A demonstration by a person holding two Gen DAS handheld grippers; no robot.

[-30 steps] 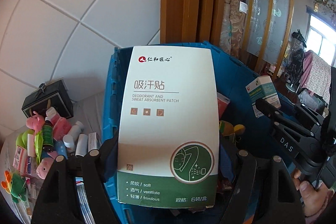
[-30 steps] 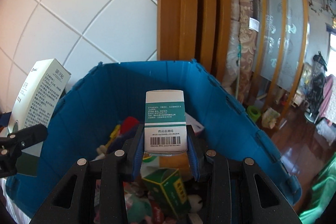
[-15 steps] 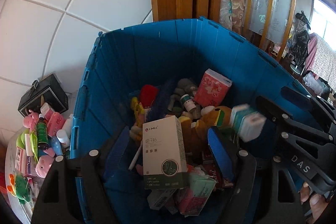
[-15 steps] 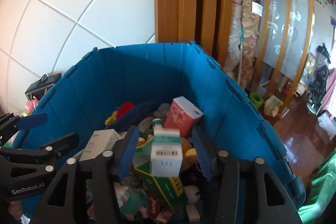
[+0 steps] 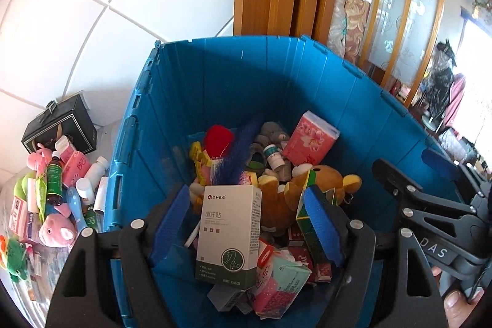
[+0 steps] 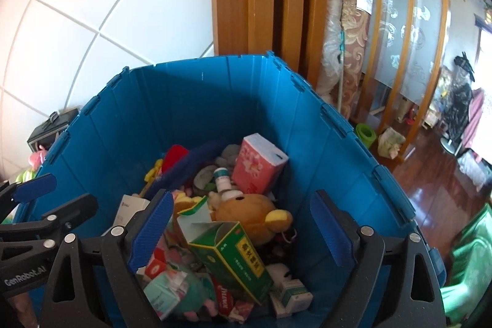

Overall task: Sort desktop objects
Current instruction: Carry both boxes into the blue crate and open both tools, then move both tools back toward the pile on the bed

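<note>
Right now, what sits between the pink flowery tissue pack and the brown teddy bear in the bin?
A small white bottle with a green cap lies between tissue pack and teddy bear, clearest in the right wrist view.

Black left gripper [image 5: 246, 228] and right gripper [image 6: 243, 232]; blue ribbed fingers [image 6: 152, 231]; silver screws; white "GenRobot.AI" lettering

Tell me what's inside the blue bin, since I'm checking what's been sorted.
The blue bin holds a white patch box, a brown plush bear, a pink tissue pack, a green carton and a small bottle. Lower layers are covered.
</note>
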